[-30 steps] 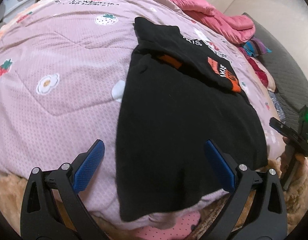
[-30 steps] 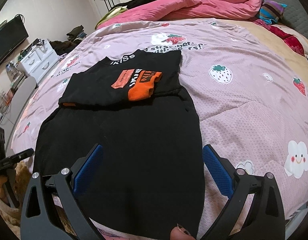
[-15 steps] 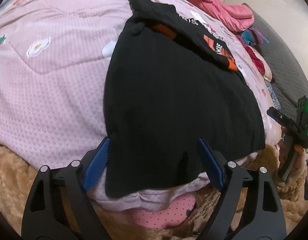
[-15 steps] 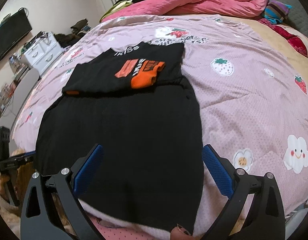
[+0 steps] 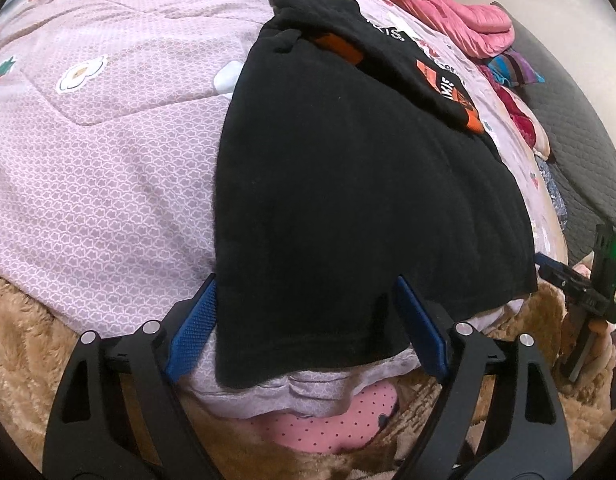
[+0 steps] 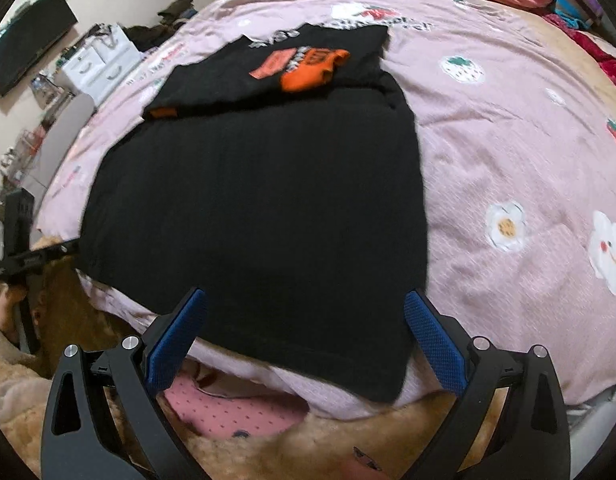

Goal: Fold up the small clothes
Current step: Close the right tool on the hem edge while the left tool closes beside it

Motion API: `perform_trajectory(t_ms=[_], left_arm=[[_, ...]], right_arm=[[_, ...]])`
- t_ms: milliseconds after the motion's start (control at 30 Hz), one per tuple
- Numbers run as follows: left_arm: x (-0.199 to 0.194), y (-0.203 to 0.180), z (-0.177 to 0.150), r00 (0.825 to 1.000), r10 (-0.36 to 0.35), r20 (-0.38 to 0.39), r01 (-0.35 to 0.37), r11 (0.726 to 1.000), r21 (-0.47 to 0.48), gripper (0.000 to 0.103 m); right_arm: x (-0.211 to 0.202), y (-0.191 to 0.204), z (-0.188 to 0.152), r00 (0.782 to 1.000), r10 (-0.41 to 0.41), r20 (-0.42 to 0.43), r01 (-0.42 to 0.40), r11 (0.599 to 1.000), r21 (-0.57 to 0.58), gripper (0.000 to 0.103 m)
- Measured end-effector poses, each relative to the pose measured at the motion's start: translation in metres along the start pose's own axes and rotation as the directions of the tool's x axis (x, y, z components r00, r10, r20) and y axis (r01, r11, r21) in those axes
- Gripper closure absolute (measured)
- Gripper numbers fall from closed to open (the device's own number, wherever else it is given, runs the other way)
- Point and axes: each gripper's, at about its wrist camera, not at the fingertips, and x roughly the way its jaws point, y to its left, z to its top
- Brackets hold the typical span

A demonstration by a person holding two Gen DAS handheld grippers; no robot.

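Two pairs of tongs are facing the near hem of one black garment that is lying flat on the pink quilt of the bed. In the left wrist view the left tongs are standing wide apart with nothing gripped, the hem's left corner hanging at the lower centre of the frame between the blue pads, the left pad just beside the cloth's edge. In the right wrist view the right tongs are likewise spread wide and holding nothing, framing the hem's right corner at the lower centre. The garment's long axis is running away from both, from the lower centre toward the upper middle of each frame, so each hand is about equally near its own corner. I judge the coming move to be closing on both corners and carrying the hem up toward the far end.

The garment is looking plain black and smooth, with its far part already folded over, showing an orange patch and white lettering.
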Motion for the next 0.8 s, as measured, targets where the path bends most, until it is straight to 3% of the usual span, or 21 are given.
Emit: perform_trajectory(t_ms=[133,233,300,367,433,500,633,733,800], left_arm=[[0.000,0.000,0.001,1.000,-0.001,0.000,0.001,1.000,-0.002,0.024],[0.001,0.002,0.001,1.000,-0.008,0.003,0.008,1.000,-0.009,0.024],[0.001,0.004,0.002,1.000,-0.012,0.004,0.012,1.000,-0.015,0.024],[0.001,0.004,0.002,1.000,-0.014,0.006,0.014,1.000,-0.022,0.024],[0.000,0.005,0.003,1.000,-0.020,0.008,0.021,0.999,-0.030,0.024],[0.000,0.006,0.003,1.000,-0.024,0.011,0.024,0.999,-0.034,0.024],[0.000,0.006,0.003,1.000,-0.026,0.012,0.027,0.999,-0.036,0.024],[0.000,0.007,0.002,0.999,-0.028,0.015,0.029,0.999,-0.041,0.024],[-0.001,0.008,0.002,1.000,-0.023,0.015,0.023,0.999,-0.039,0.025]], right_arm=[[0.002,-0.008,-0.004,1.000,-0.014,-0.021,0.015,1.000,0.018,0.005],[0.006,-0.016,-0.006,0.999,0.027,-0.036,-0.025,0.999,0.047,0.006],[0.010,-0.017,-0.008,0.998,0.032,-0.050,-0.030,0.998,0.055,0.019],[0.011,-0.016,-0.007,0.998,0.021,-0.052,-0.018,0.999,0.043,0.021],[0.012,-0.015,-0.009,0.999,0.003,-0.053,-0.001,1.000,0.024,0.030],[0.010,-0.017,-0.011,0.998,-0.033,-0.050,0.033,0.999,0.011,0.054],[-0.006,-0.019,-0.012,0.999,-0.037,0.005,0.037,0.999,0.011,0.091],[-0.018,-0.015,-0.011,0.998,-0.030,0.054,0.031,0.999,-0.011,0.095],[-0.029,-0.015,-0.006,0.992,0.061,0.108,-0.062,0.998,0.000,0.096]])
